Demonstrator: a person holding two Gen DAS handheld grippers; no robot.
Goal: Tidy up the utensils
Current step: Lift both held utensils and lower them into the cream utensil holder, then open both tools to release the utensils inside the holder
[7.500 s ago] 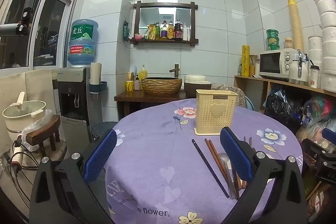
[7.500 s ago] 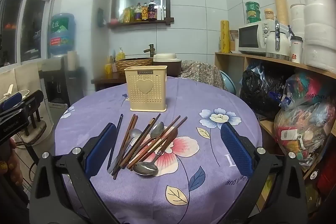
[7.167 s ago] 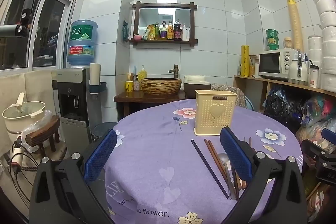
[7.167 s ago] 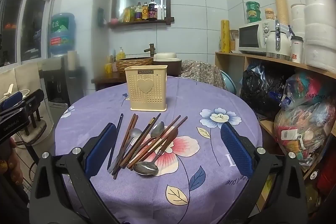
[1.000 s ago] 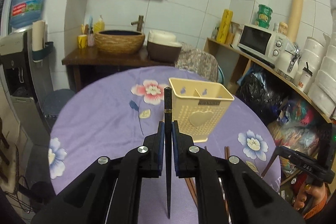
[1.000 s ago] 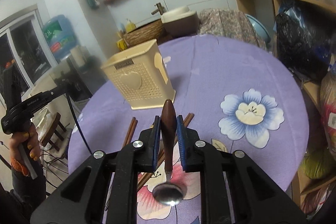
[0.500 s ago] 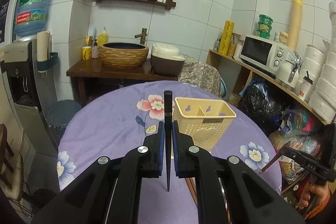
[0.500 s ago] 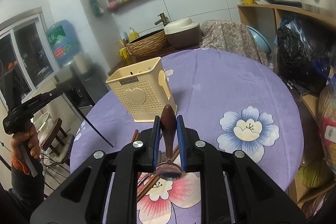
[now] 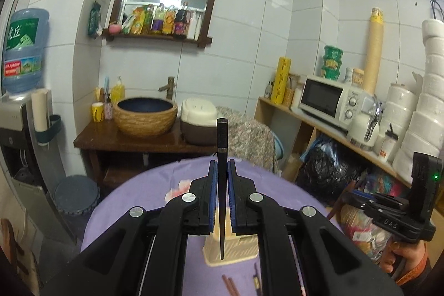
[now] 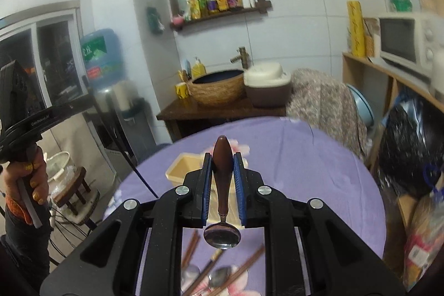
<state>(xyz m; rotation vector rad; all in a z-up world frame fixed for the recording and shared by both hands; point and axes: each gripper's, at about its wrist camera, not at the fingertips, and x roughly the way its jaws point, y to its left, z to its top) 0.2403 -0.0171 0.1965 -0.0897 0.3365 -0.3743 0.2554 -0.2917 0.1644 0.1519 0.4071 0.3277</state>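
While above holder (image 9: 230, 248), my left gripper (image 9: 221, 179) clamps chopstick (image 9: 221, 171) upright; right gripper (image 10: 222, 174) clamps spoon (image 10: 222, 212), bowl down.

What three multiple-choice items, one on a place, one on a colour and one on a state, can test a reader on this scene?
1. Where does the cream utensil holder stand?
A. on the purple tablecloth
B. on the wooden shelf
C. on the floor

2. What colour is the handle of the spoon?
A. white
B. brown
C. green

3. What is the state of the left gripper?
A. wide open
B. shut on nothing
C. shut on the black chopstick

Answers: 1 A, the holder rests on the cloth; 2 B, the handle between the pads is dark brown; 3 C, both pads press the stick.
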